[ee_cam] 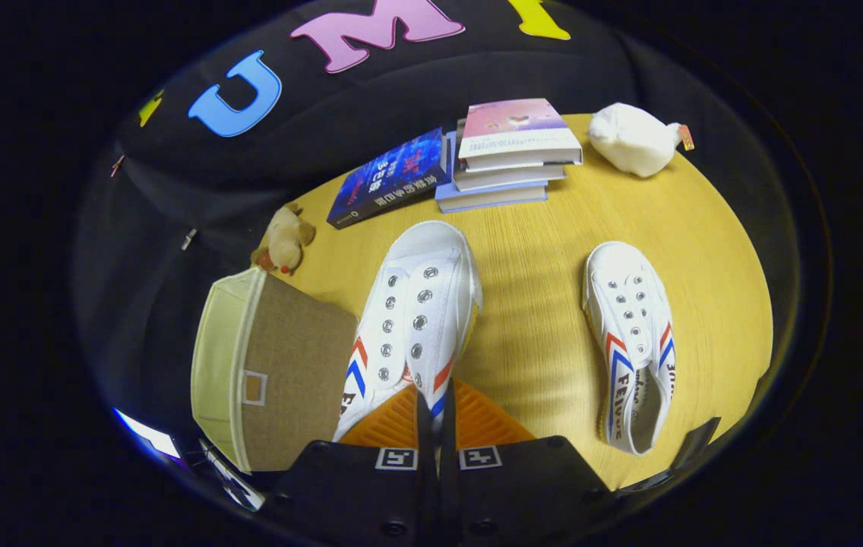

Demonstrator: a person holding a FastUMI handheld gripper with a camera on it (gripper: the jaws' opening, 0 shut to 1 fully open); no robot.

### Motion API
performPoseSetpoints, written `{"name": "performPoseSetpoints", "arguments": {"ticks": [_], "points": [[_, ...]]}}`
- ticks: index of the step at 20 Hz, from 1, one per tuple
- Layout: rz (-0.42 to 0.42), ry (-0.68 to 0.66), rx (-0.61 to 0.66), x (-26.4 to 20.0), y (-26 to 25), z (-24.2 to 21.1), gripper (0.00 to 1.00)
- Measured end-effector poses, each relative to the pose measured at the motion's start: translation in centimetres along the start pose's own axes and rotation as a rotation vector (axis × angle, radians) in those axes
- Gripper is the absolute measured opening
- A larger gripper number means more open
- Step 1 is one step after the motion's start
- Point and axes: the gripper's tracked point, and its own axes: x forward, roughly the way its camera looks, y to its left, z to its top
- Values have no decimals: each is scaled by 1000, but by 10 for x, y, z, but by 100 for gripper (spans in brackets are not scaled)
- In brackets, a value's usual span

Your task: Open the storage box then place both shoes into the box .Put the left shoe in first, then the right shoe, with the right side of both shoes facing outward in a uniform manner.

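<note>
Gripping the white canvas low-top shoe with red and blue chevron stripes (412, 319), the hand-held gripper (436, 414) has its fingers pressed nearly together on the thin side wall near the heel opening, toe pointing away. Shoe looks raised off the yellow wood-grain round surface (538, 334), likely mid-carry toward the beige and brown fabric storage box (272, 372) just to its left; box top looks open, though the inside is hard to read. Judging by looks: light, soft canvas upper that will flex and sag, stiffer rubber sole and toe cap, so a collar pinch may let the toe droop or swing. Matching second white shoe (633, 342) lies flat, well apart on the other side. Beyond: dark blue book (390, 178) leaning on a stack of books (511, 152), white plush toy (633, 137), small brown plush toy (283, 239) at surface edge.
</note>
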Motion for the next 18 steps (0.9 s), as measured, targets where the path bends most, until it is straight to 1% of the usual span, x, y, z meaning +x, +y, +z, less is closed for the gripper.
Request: {"name": "performPoseSetpoints", "arguments": {"ticks": [5, 9, 12, 15, 18], "points": [[28, -75, 2, -55, 57, 31, 5], [87, -94, 13, -75, 119, 33, 5], [138, -81, 14, -77, 170, 20, 5], [195, -32, 44, -62, 217, -3, 5], [208, 14, 41, -39, 250, -23, 5]]}}
